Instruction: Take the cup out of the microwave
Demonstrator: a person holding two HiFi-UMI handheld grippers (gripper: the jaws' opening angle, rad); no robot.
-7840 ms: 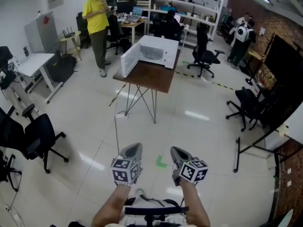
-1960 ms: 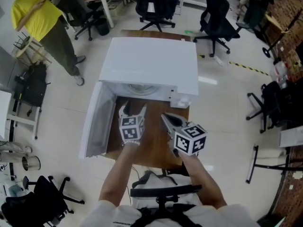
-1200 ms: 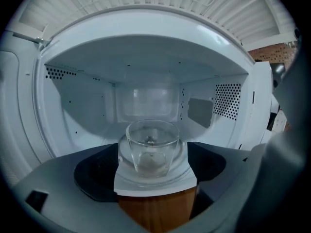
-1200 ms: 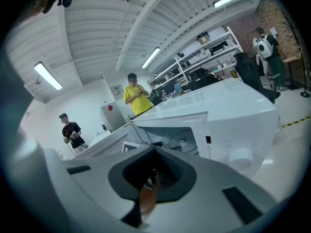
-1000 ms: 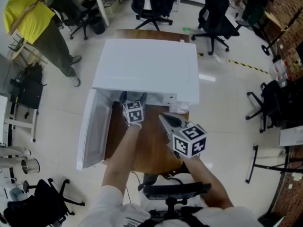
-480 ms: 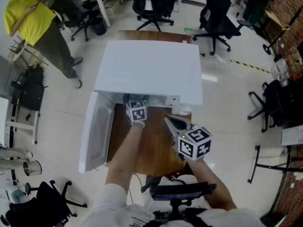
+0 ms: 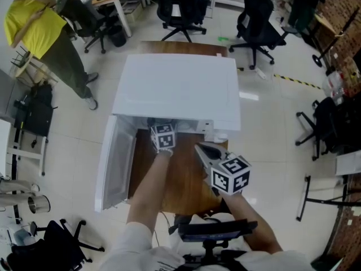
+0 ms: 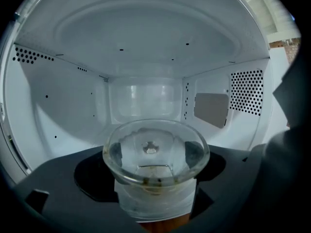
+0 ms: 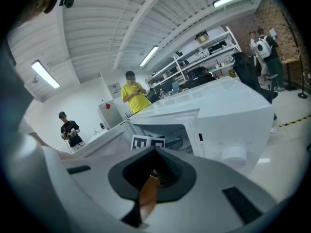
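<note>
- Far left, the door [image 7: 115,162] of the microwave [image 7: 177,86] hangs wide open, just as it did two seconds ago, and nothing blocks the way out of the cavity.
- The big change is the left gripper [image 8: 153,176]. Two seconds back it sat outside over the table [image 7: 180,185] with its jaws spread. Now it is pushed in under the microwave's top, and the head view shows only its marker cube at the opening.
- The left gripper view shows what it has reached. The cup [image 8: 155,152], a clear glass one, stands low inside the microwave cavity, right between the jaws.
- Both dark pads [image 8: 193,152] show through the glass, one on each side of the cup's body. The jaws look closed in on it, so I judge this a grip, not a hover.
- In the last half second the cube has barely shifted, so I think the reach is over and the grasp is made.
- I judge that the cup has not come out yet and the withdrawal is the step to come. It calls for a level pull back through the opening, past the door.
- On the right, the right gripper [image 7: 202,150] has hardly moved in these two seconds. It hangs over the table in front of the control panel with its jaws drawn together and nothing in them.
</note>
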